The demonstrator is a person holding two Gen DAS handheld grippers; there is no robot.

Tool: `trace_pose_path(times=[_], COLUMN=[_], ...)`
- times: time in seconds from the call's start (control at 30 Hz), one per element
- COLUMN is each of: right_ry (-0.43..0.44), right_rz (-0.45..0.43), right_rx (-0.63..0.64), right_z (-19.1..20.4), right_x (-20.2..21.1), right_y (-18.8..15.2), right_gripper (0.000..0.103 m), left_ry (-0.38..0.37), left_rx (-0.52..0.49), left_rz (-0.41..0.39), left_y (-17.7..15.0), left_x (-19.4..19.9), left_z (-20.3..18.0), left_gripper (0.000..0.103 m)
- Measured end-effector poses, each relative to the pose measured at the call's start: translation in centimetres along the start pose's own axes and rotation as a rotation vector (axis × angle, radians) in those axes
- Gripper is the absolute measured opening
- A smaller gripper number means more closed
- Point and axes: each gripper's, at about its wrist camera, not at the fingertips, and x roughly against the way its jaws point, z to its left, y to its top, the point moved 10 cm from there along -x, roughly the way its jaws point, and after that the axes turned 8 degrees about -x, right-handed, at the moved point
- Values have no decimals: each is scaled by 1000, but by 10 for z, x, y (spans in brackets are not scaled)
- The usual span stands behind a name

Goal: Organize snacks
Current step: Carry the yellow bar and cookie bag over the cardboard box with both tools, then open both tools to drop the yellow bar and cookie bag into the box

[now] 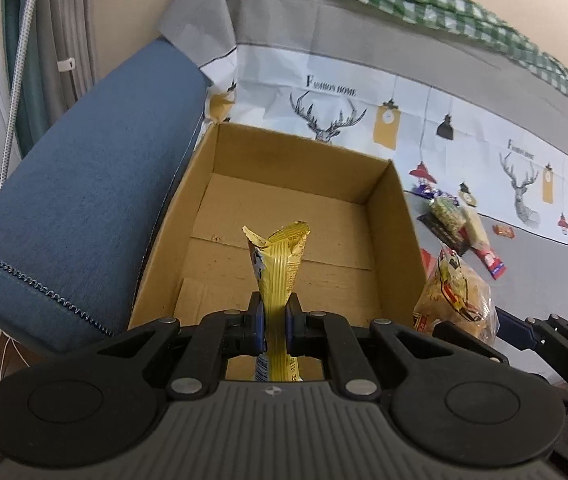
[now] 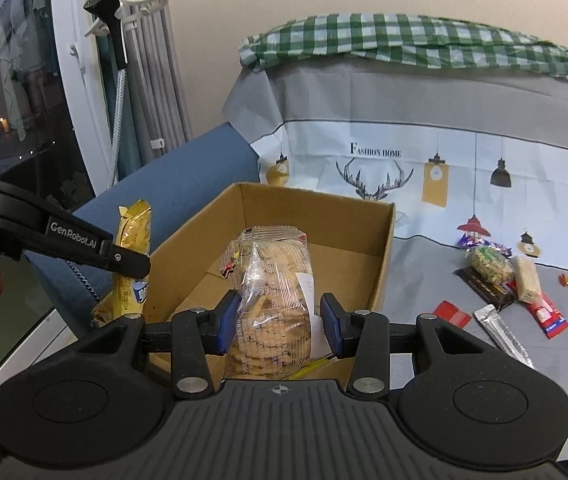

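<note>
We are holding the left gripper (image 1: 274,324) with its pads pinched tight on a thin yellow snack packet (image 1: 280,268); the packet is sticking up and forward from between the pads, its crimped top flaring over the open cardboard box (image 1: 397,216), which is lying directly ahead of and below this gripper. The box floor looks bare from here.

We are holding the right gripper (image 2: 280,322) partly closed, its blue pads pressing the sides of a clear bag of biscuits (image 2: 272,296). The bag is standing upright between the pads, above the near edge of the box (image 2: 383,256). The left gripper (image 2: 132,264) and its yellow packet (image 2: 134,252) are showing to the left of this gripper, near the box's left wall.

Remaining snacks (image 2: 499,280) are lying scattered on the grey cloth (image 2: 423,264), well off to the right of both grippers.

Risks as we judge them:
- Both grippers are converging on the same box; they could knock together over the opening.
- The yellow packet is gripped low on its length; if released too early it could tip over the near wall and fall outside.
- The biscuit bag is slippery film over brittle contents; squeezing harder could crack the biscuits, while a looser grip could let it slide out short of the box.
- A bump on the light box could shift it against the blue armrest (image 1: 84,208).
</note>
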Motion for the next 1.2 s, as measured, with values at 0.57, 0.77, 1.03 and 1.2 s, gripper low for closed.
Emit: trace_pose_path(times=[0.57, 0.77, 1.03, 1.2], right_ry=[-23, -21, -34, -45], right_rz=[108, 130, 123, 89], right_rx=[-12, -15, -35, -75], right_z=[-13, -15, -20, -26], right_x=[-85, -102, -119, -115], right_y=[-7, -11, -4, 10], right_gripper=[45, 45, 52, 87], left_ry=[17, 25, 52, 126], left_rx=[-2, -8, -38, -59], left_rz=[132, 160, 161, 93], left_y=[2, 0, 14, 21], left_x=[-83, -100, -117, -99], left_z=[25, 30, 35, 42], left_gripper=[10, 10, 79, 103])
